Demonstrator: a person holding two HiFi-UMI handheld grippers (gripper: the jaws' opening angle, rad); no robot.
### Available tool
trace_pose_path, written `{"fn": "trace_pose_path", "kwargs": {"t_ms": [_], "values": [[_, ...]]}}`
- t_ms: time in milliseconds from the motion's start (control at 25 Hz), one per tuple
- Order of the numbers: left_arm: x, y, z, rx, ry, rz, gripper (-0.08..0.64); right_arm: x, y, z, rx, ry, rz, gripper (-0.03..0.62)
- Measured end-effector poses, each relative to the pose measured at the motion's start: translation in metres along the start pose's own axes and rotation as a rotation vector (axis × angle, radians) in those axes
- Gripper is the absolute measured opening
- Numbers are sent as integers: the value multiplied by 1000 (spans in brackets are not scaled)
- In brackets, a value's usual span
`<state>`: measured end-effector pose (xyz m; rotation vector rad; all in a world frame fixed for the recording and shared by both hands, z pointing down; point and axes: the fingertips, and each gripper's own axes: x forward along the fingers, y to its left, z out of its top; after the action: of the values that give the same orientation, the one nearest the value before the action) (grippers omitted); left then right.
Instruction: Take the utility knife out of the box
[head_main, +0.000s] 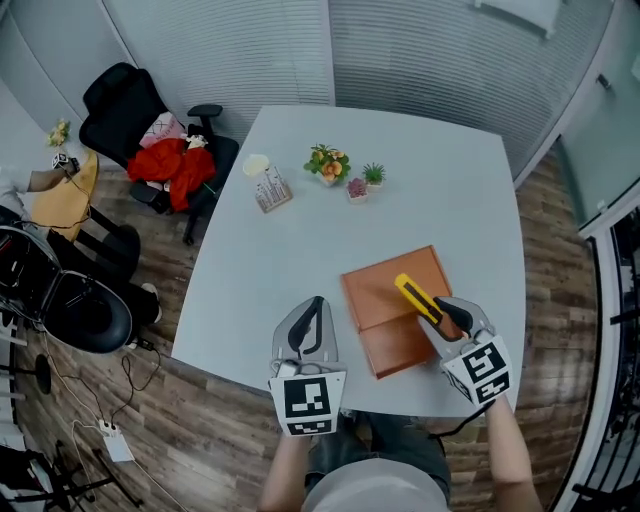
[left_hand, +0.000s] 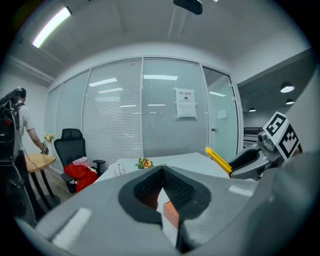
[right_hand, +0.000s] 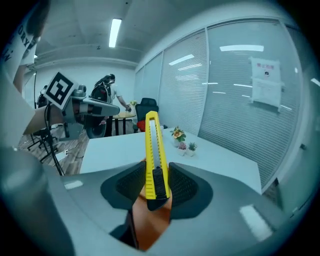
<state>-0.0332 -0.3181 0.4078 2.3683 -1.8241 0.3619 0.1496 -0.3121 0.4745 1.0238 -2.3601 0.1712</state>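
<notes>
A flat brown box (head_main: 378, 300) lies near the front right of the white table (head_main: 300, 250). My right gripper (head_main: 447, 316) is shut on a yellow utility knife (head_main: 417, 298) and holds it above the box, blade end pointing away from me. In the right gripper view the knife (right_hand: 153, 150) stands clamped between the jaws of that gripper (right_hand: 156, 175), with the box (right_hand: 150, 222) below. My left gripper (head_main: 314, 306) hovers left of the box, its jaws closed tip to tip on nothing. From the left gripper (left_hand: 161, 174) view, the knife (left_hand: 218, 160) shows at the right.
Small potted plants (head_main: 328, 163) and a card holder (head_main: 272, 190) stand at the table's far side. An office chair with red clothing (head_main: 165, 165) is off the table's left corner. A person (left_hand: 20, 130) stands far left. The table's front edge runs just under both grippers.
</notes>
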Motion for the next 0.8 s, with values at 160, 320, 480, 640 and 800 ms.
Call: {"fn": "trace_pose_path", "kwargs": {"t_ms": [160,320,480,640,800], "values": [[-3,0,9,9,-23,-6,0,-11,-12,23,74,-86,-76,170],[-5,-1,18,11,-42,-7,0,-23,-21,44,141,-163,-150,170],[-5,-5,32,15,-71,-7,0,-36,-28,60,197,-231,-206,170],[-7,-9,42,20,-101,-6,0,-48,-33,67,245,-288,-266,172],[-9,-11,50,19,-122,-2,0,-62,-40,73,251,-320,-332,172]]}}
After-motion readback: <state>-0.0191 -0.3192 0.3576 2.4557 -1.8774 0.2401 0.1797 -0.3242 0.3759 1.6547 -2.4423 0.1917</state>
